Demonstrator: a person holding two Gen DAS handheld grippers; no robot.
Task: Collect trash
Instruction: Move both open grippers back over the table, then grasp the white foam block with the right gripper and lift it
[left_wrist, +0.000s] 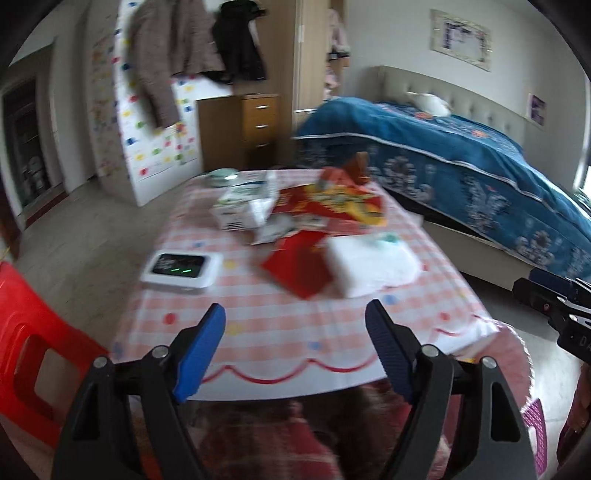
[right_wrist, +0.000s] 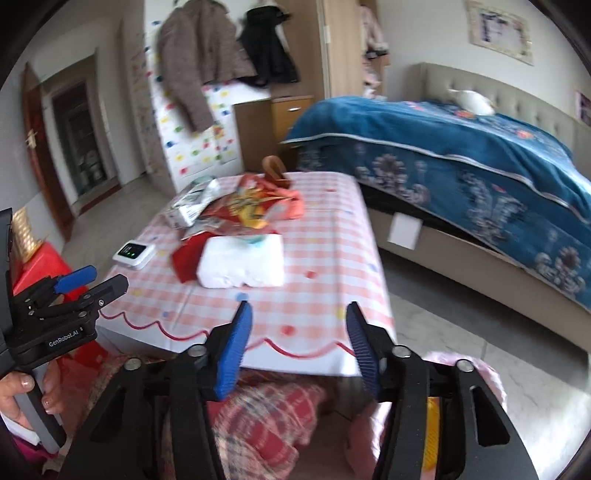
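Observation:
A table with a pink checked cloth (left_wrist: 280, 325) holds scattered litter: a red envelope (left_wrist: 299, 264), a red and yellow wrapper (left_wrist: 332, 203), a torn white carton (left_wrist: 243, 206) and crumpled paper (left_wrist: 275, 229). A white tissue pack (left_wrist: 373, 264) lies beside them. The pack (right_wrist: 242, 264), the red envelope (right_wrist: 184, 260) and the wrapper (right_wrist: 247, 208) also show in the right wrist view. My left gripper (left_wrist: 295, 314) is open and empty over the near table edge. My right gripper (right_wrist: 297, 312) is open and empty over the near edge (right_wrist: 314, 295).
A white device with green lights (left_wrist: 181, 269) sits on the table's left. A red plastic stool (left_wrist: 26, 332) stands at left. A bed with a blue cover (left_wrist: 461, 166) lies right. A wooden drawer unit (left_wrist: 255, 125) and hung coats (left_wrist: 166, 55) stand behind.

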